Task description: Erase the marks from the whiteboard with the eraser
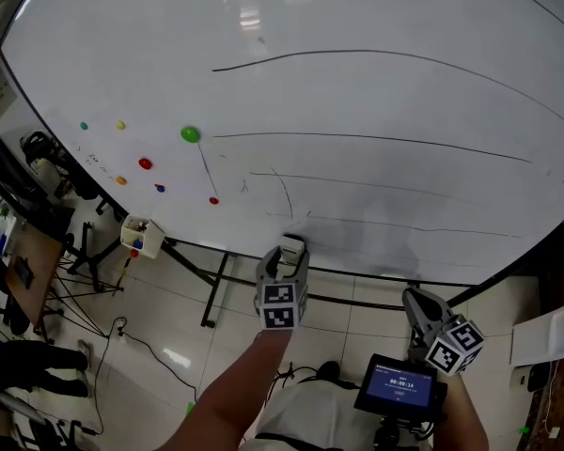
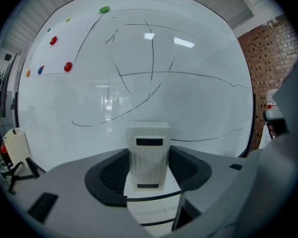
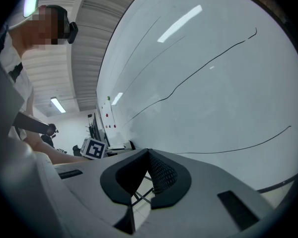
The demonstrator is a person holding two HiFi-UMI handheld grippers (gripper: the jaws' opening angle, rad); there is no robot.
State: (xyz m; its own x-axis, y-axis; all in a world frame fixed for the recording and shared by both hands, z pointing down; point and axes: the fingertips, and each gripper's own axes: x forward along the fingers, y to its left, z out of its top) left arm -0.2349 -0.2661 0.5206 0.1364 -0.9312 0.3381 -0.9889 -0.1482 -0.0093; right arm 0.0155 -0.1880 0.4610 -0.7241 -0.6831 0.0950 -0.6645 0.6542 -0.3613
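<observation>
Here we go: the left gripper (image 1: 284, 263) is up at the bottom edge of the whiteboard (image 1: 376, 7), left of its middle, and its jaws are closed snugly on the long sides of the eraser (image 2: 149, 150), a pale, ribbed little block standing upright between them. From where I stand I can't tell whether the eraser's working face is on the board or just short of it. The right gripper (image 1: 418, 303) hangs lower, off toward the bottom right corner, jaws pinched together at the tips with nothing in them. There's plenty to clean: long black lines (image 1: 376, 139) sweep across the board, and a knot of short strokes (image 1: 282, 191) sits just above the eraser. Coloured magnets, a green one (image 1: 190, 134) and a red one (image 1: 146, 163) among them, dot the left side. As for the eraser, it looks light and stiff, a hard shell that won't give under the jaws, so the side grip it has now seems right: firm on the flanks, wiping face free. My worry is twist. With a smooth shell and a dragging face, I'd guess it could pivot in the jaws unless it is pressed flat and square to the board.
</observation>
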